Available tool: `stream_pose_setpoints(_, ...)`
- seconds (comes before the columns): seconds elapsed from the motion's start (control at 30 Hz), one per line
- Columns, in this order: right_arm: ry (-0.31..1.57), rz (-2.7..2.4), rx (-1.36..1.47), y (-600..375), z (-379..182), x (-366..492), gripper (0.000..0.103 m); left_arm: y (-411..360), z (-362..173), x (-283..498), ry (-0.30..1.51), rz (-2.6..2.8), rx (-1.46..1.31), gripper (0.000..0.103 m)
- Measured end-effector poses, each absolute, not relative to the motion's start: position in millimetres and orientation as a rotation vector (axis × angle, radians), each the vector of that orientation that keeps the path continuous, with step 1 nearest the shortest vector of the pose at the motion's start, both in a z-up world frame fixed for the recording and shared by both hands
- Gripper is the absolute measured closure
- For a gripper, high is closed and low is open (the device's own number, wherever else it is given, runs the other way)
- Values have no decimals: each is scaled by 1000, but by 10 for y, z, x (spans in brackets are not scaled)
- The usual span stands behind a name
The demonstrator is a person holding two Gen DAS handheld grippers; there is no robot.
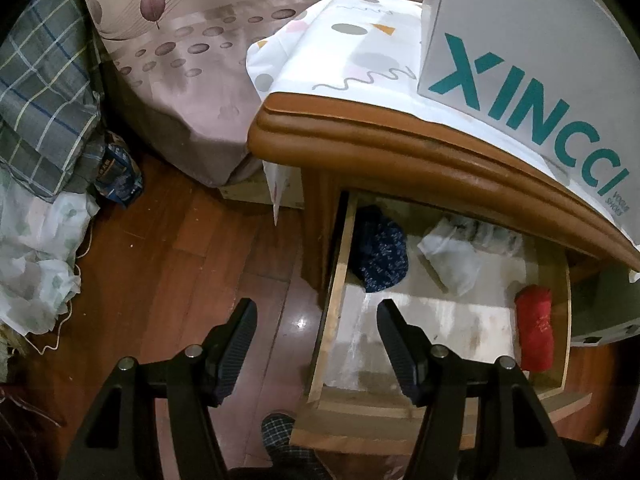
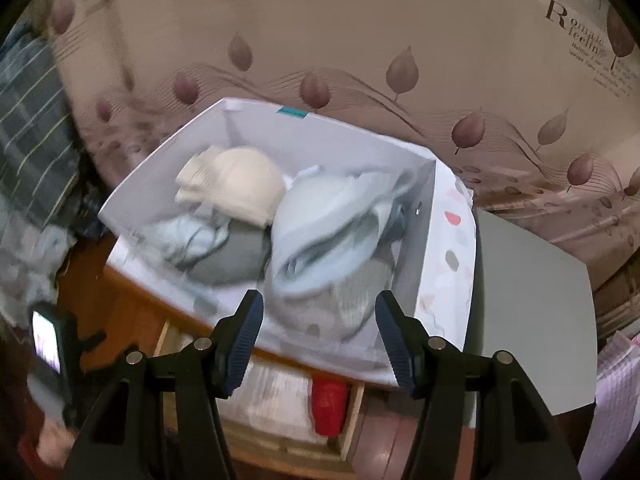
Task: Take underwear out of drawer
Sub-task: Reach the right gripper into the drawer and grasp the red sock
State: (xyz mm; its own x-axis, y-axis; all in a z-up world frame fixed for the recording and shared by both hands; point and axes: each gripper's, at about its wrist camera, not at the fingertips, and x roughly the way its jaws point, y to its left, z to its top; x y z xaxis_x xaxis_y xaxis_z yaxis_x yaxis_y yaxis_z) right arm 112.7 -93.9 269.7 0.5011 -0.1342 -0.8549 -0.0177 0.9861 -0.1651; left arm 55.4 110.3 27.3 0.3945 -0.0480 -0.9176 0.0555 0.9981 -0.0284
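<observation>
Wooden drawer (image 1: 338,280) stood open at lower right; navy underwear (image 1: 382,258) and a red roll (image 1: 535,332) lay inside. My left gripper (image 1: 316,338) and right gripper (image 2: 319,330) were spread, empty. Risk: snagging the white packet (image 1: 450,264) alongside.

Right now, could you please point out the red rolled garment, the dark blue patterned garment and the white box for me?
red rolled garment (image 1: 535,328), left wrist view, middle of the roll.
dark blue patterned garment (image 1: 382,252), left wrist view, centre of the bundle.
white box (image 2: 136,176), right wrist view, its left wall.
</observation>
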Motion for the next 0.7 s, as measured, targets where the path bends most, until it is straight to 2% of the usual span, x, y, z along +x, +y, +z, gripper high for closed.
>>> stream_pose_setpoints(0.3, 1116, -6, -202, -964, 2376, 360, 48, 1133, 266, 551, 1169, -54, -5, 39)
stream_pose_setpoints(0.7, 1340, 26, -300, -1113, 1043, 207, 49, 1283, 290, 574, 1178, -33, -61, 39)
